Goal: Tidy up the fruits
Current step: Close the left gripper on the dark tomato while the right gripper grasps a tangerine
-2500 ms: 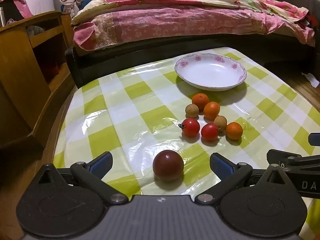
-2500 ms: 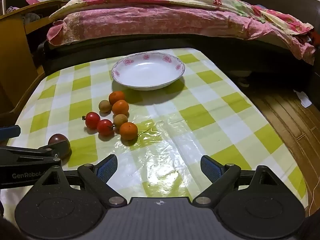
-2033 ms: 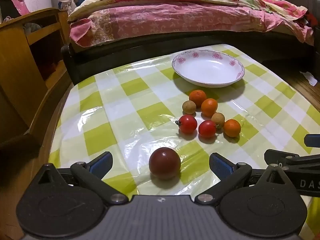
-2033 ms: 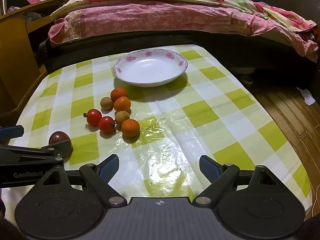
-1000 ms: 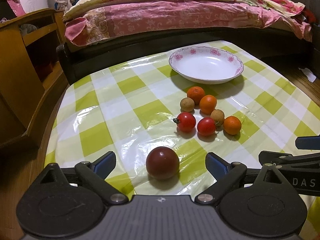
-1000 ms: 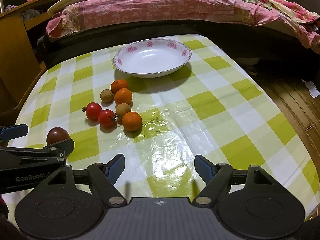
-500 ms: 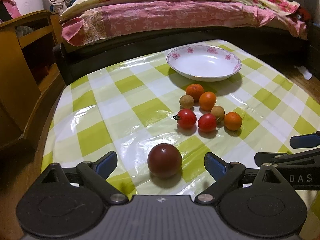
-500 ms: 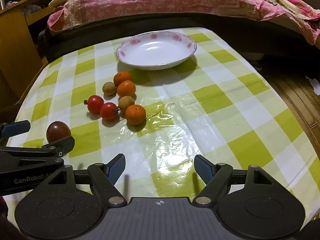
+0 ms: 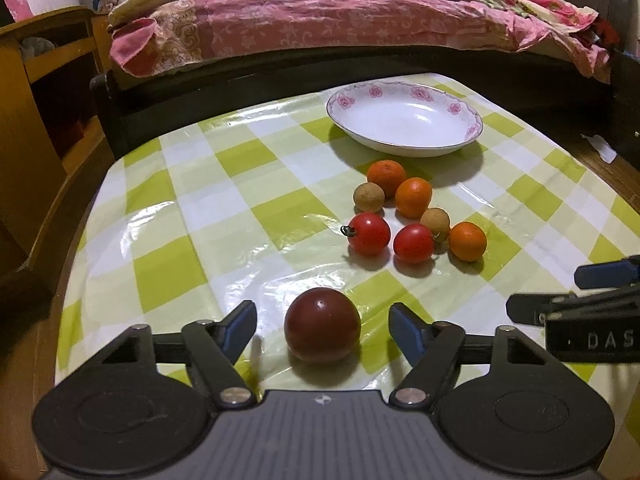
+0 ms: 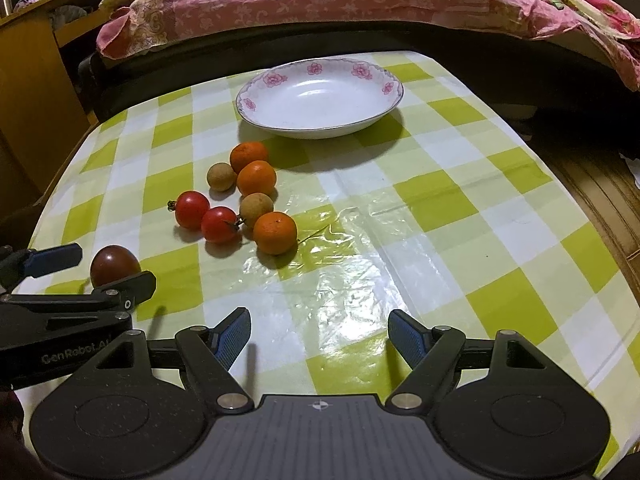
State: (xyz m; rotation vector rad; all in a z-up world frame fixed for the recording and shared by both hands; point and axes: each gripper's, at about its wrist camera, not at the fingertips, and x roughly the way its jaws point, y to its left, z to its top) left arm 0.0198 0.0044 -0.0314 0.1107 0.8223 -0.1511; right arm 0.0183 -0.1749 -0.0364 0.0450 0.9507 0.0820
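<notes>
So basically nothing has been sorted yet, as far as I can tell. Closest in, the left gripper (image 9: 322, 326) has its jaws spread apart on either side of the dark red plum (image 9: 322, 330), with a visible gap on both sides, so it's bracketing the fruit but not squeezing it; the plum sits on the checked tablecloth (image 9: 168, 264) near the front edge. The right gripper (image 10: 319, 340) is also wide open with nothing between its fingers, just hovering over bare cloth off to the right. A bit further out is the little cluster, all loose on the cloth: two cherry tomatoes (image 9: 369, 234), two brownish longans (image 9: 369, 197) and three small oranges (image 9: 467, 241), some touching each other. Beyond that the flowered plate (image 9: 468, 132) is completely empty, with the bed (image 9: 320, 20) behind the table. So my guess is all eight fruits are left to go, plum first. Compared with 2.5 seconds ago, the left jaws have closed in noticeably around the plum, and the right gripper has tipped forward and crept closer to the cluster, with its jaws a touch narrower too. No fruit has budged.
</notes>
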